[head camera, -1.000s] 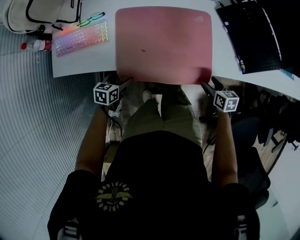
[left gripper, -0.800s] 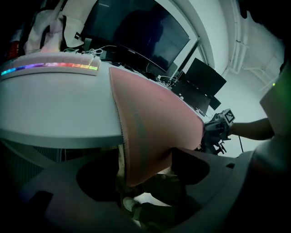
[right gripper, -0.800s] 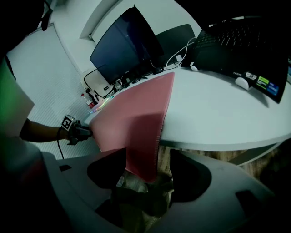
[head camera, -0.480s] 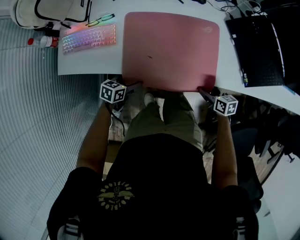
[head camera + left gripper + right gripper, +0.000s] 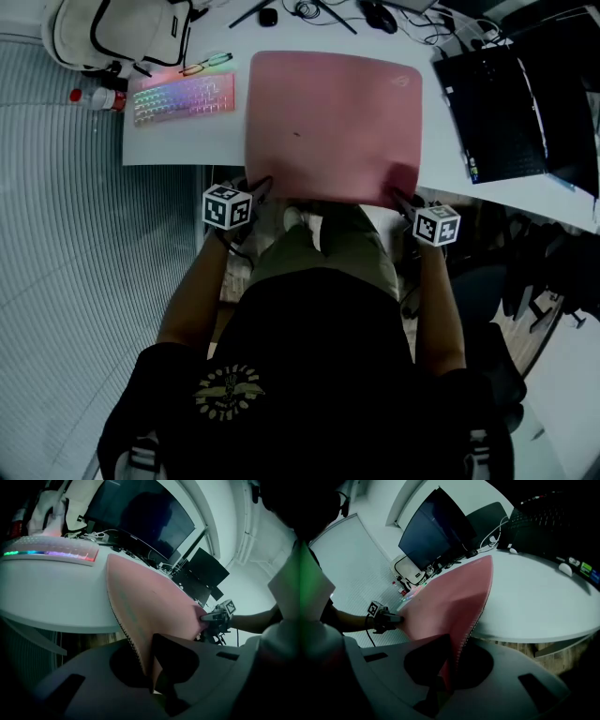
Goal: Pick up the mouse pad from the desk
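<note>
Two near corners of the mouse pad are taken in the head view, one by the left hand-held gripper and one by the right hand-held gripper, both at the front edge of the bench. Most of the pad lies flat on the bench, so the grasp looks made and the lift itself is left to do. A lit keyboard sits toward the bench's left end with a pale bag behind it. A dark laptop sits at the bench's right end and cables run along its far edge. None of these rests on the pad.

From the left gripper view, the jaws are closing and pinch the pad's corner between them. The pad's near part curves up off the bench, and a monitor stands at the bench's back.

From the right gripper view, those jaws are also closing, with the pad's other corner nipped between them. Bare bench lies beside the pad, and nothing seems to block raising it.
</note>
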`<state>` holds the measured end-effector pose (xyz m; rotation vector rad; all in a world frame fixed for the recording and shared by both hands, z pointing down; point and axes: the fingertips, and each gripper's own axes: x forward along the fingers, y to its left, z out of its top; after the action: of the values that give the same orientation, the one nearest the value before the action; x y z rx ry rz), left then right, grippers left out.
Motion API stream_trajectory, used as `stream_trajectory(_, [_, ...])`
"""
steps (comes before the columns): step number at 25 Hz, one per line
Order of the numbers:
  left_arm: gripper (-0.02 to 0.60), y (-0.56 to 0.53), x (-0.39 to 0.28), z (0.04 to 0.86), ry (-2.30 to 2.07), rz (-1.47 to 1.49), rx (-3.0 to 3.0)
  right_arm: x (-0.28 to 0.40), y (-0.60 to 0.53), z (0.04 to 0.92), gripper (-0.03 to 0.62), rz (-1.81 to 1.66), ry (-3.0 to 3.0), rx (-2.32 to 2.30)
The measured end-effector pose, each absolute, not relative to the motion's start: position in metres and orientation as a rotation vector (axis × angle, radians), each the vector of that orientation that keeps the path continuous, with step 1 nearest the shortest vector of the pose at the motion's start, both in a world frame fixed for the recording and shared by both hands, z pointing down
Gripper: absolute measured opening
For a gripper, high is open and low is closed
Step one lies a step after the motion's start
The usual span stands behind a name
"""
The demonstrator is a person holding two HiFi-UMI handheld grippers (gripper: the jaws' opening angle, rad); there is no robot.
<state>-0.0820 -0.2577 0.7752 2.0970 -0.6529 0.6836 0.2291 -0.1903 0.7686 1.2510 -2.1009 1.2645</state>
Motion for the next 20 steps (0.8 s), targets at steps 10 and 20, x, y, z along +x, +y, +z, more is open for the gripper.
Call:
stream_trajectory(10, [0.025, -0.264, -0.077, 0.730, -0.703, 0.664, 2.206, 0.218, -0.199, 0.714, 0.018, 1.063, -2.164, 1.282])
stream_trajectory(20, [0.025, -0.295, -0.066, 0.655, -0.734, 0.633, 2.352, 0.224, -0.229, 0.641, 0.025, 0.929, -2.257, 1.393])
